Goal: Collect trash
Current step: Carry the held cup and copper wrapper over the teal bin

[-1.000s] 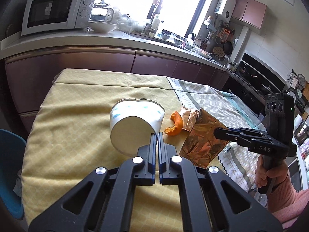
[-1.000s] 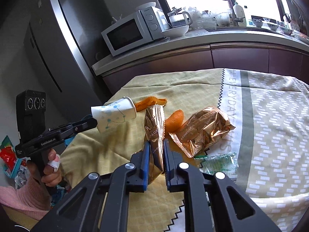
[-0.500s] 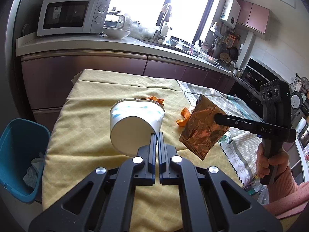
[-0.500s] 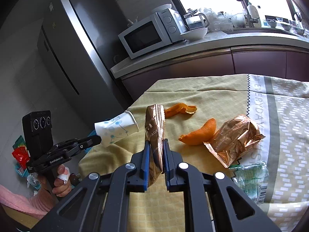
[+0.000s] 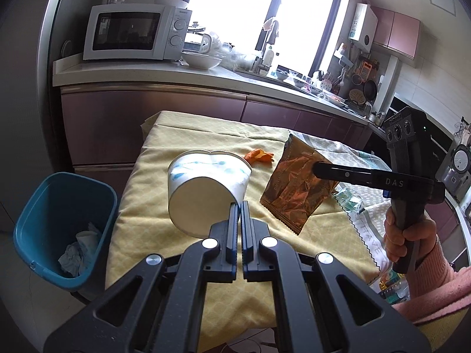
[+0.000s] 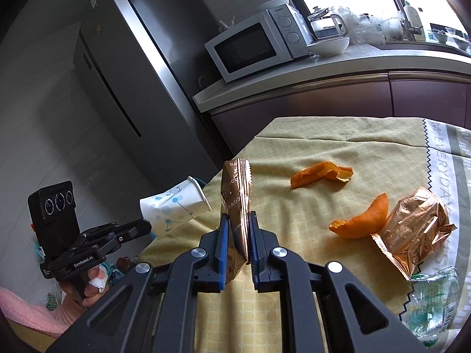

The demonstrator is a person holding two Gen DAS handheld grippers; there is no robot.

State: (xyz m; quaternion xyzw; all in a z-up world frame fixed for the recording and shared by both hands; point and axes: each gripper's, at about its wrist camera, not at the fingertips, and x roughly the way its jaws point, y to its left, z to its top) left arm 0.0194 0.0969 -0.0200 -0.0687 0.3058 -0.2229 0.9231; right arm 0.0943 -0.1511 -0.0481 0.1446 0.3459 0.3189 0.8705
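**Cup and wrapper lifted clear of the surface, bin now in sight**

Since a second ago both hands have swung toward the near-left corner of the surface [image 5: 153, 206], and a teal plastic bin [image 5: 59, 223], unseen earlier in the left view, now stands just beside that corner with crumpled white paper inside.

The left hand-held gripper [image 5: 239, 206] is clamped tight on the rim of a white paper cup [image 5: 203, 188], thin-walled, printed with pale blue dots, its rim pinched out of round. The cup hangs in the air over the corner's edge.

The right hand-held gripper [image 6: 237, 220] is closed on a flat copper foil wrapper [image 6: 237, 203], glossy and creased with a serrated top seam, held upright above the surface; earlier it sat lower, nearer the cloth.

Farther from the corner, on the quilted yellow cloth, lie two curled orange peels [image 6: 360, 220], a second crumpled foil bag [image 6: 412, 232] touching one of them, and a clear plastic wrapper [image 6: 432, 294].
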